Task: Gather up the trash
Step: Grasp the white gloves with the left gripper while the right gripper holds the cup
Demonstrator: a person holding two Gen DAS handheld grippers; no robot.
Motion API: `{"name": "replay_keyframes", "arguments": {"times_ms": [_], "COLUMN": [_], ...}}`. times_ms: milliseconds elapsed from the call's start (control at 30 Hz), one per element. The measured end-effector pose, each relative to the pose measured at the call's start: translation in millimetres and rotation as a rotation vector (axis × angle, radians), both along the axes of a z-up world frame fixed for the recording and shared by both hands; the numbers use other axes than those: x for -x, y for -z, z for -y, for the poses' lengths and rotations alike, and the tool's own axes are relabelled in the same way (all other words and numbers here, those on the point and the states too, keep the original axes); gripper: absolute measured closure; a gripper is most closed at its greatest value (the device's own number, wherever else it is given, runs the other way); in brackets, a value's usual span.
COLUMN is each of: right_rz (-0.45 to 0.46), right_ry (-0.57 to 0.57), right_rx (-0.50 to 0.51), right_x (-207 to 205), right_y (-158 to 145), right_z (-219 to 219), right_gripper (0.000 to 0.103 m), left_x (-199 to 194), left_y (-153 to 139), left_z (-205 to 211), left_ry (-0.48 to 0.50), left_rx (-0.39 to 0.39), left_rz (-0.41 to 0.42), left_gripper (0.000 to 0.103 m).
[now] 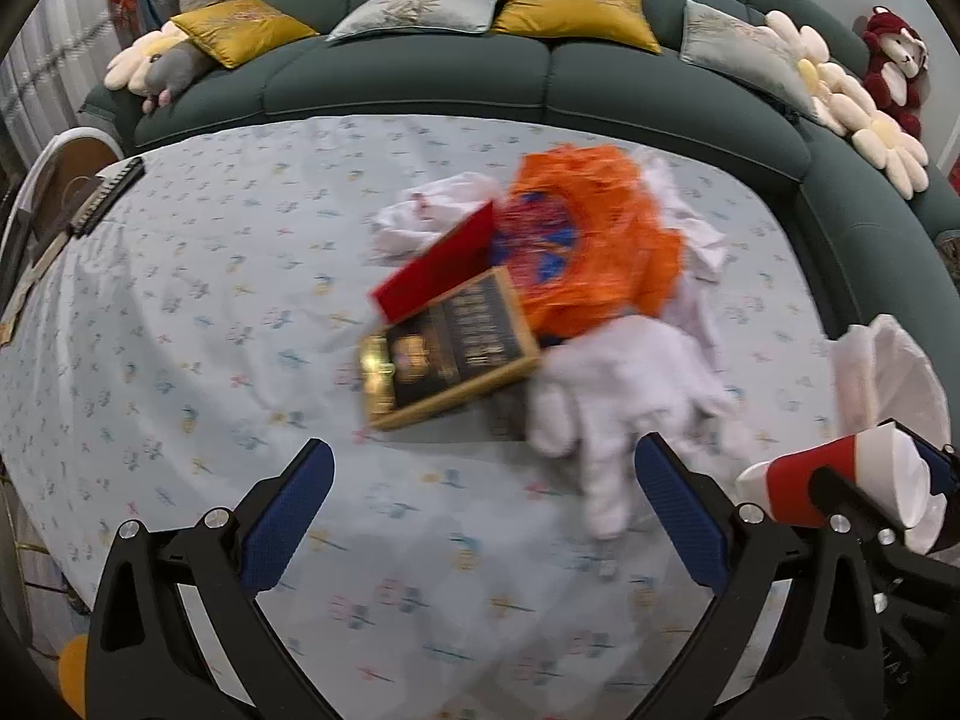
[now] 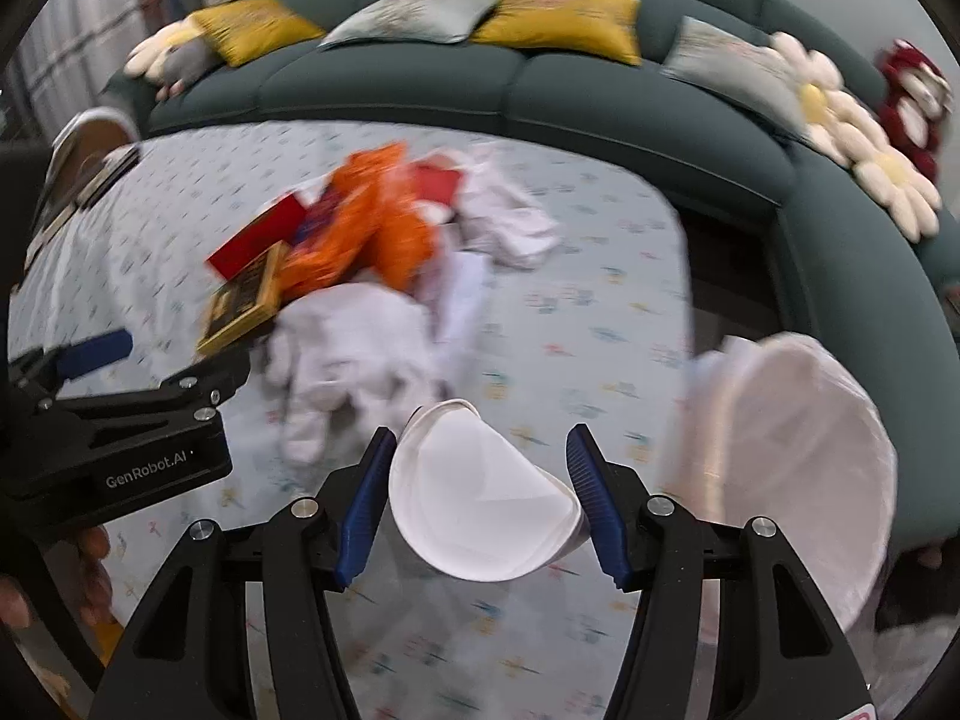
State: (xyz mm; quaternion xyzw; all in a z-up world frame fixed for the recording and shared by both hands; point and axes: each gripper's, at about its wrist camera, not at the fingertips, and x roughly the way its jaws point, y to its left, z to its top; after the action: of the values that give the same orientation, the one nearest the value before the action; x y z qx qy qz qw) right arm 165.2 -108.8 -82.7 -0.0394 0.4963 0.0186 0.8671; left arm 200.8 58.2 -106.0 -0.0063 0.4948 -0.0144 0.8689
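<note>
A pile of trash lies mid-table: an orange plastic bag (image 1: pixel 591 240), a gold-edged box with a red lid (image 1: pixel 453 342), a white glove (image 1: pixel 606 396) and crumpled white paper (image 1: pixel 420 219). My left gripper (image 1: pixel 483 495) is open and empty, just short of the box and glove. My right gripper (image 2: pixel 480 489) is shut on a squashed red-and-white paper cup (image 2: pixel 483 495), held above the table; the cup also shows in the left wrist view (image 1: pixel 834 480). A white trash bag (image 2: pixel 798 468) stands open to the right of the cup.
The table has a light flowered cloth (image 1: pixel 210 312). A dark green sofa (image 1: pixel 420 78) with cushions and plush toys curves around its far side. A dark comb-like object (image 1: pixel 105 195) lies at the far left edge. The left gripper's body (image 2: pixel 120 438) is close on the right gripper's left.
</note>
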Motion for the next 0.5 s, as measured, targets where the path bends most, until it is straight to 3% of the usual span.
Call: {"name": "replay_keyframes", "arguments": {"times_ms": [167, 333, 367, 500], "right_rz": [0.008, 0.009, 0.007, -0.005], "right_ry": [0.092, 0.141, 0.147, 0.166], "right_rx": [0.0, -0.011, -0.016, -0.032], "right_x": [7, 18, 19, 23], "right_y": [-12, -15, -14, -7], "right_z": [41, 70, 75, 88], "right_gripper": [0.046, 0.046, 0.046, 0.046], "left_x": [-3, -5, -6, -15], "left_y": [3, 14, 17, 28], "left_z": [35, 61, 65, 70], "left_ry": [0.027, 0.043, 0.048, 0.068], "left_rx": [0.023, -0.006, -0.015, 0.001], "left_rz": [-0.014, -0.026, -0.023, -0.065], "left_gripper": [0.007, 0.007, 0.01, 0.04]}}
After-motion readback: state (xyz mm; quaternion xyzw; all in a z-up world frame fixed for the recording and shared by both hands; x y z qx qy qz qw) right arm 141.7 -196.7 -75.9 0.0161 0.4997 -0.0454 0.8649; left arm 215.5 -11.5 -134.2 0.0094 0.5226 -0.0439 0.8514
